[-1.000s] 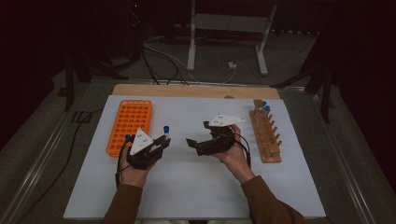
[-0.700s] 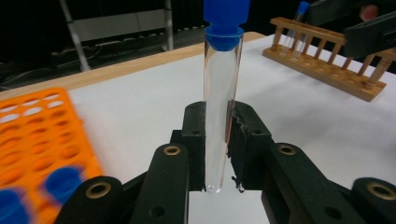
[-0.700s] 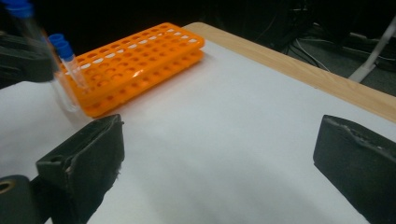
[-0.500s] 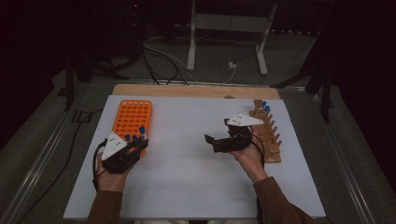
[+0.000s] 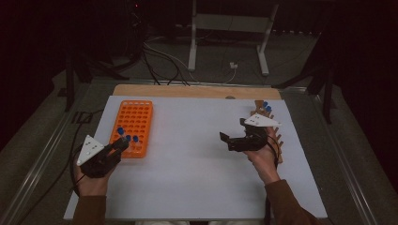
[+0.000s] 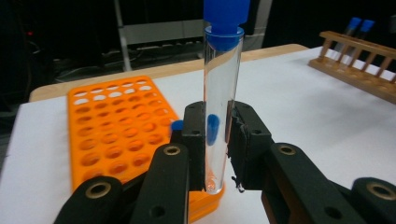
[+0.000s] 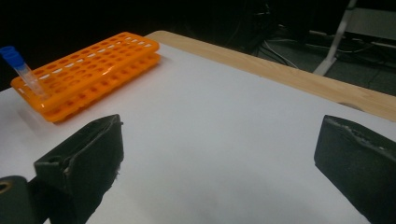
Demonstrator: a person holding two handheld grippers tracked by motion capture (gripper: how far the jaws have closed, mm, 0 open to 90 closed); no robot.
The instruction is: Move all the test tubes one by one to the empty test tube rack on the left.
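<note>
Two grippers: I have the left gripper [image 5: 123, 143] at the near end of the orange rack [image 5: 132, 127] and the right gripper [image 5: 228, 139] just beside the wooden rack [image 5: 277, 140], well apart from each other across the sheet.
Surface: a white sheet [image 5: 187, 154] covers the table, and a strip of wooden board [image 5: 187, 91] shows along its far edge.
Room: dark all round; I see a grey floor with loose cables [image 5: 164, 58] and a pale metal stand [image 5: 227, 28] beyond the table.
Orange rack: it lies flat on the left part of the sheet, long side running away from me, rows of round holes; blue-capped tubes [image 5: 120, 131] stand at its near end.
Wooden rack: at the right edge of the sheet, with blue-capped tubes [image 5: 265, 107] standing at its far end.
In the way: the bare sheet lies between my two grippers.
Test tube: in the left gripper view the clear tube [image 6: 219, 112] with its blue cap [image 6: 226, 21] stands upright between my jaws, its rounded bottom just over the near edge of the orange rack.
Left jaws: clamped on the test tube, one pad pressing each side of the glass.
Right jaws: wide apart in the right gripper view, with bare white sheet between them.
</note>
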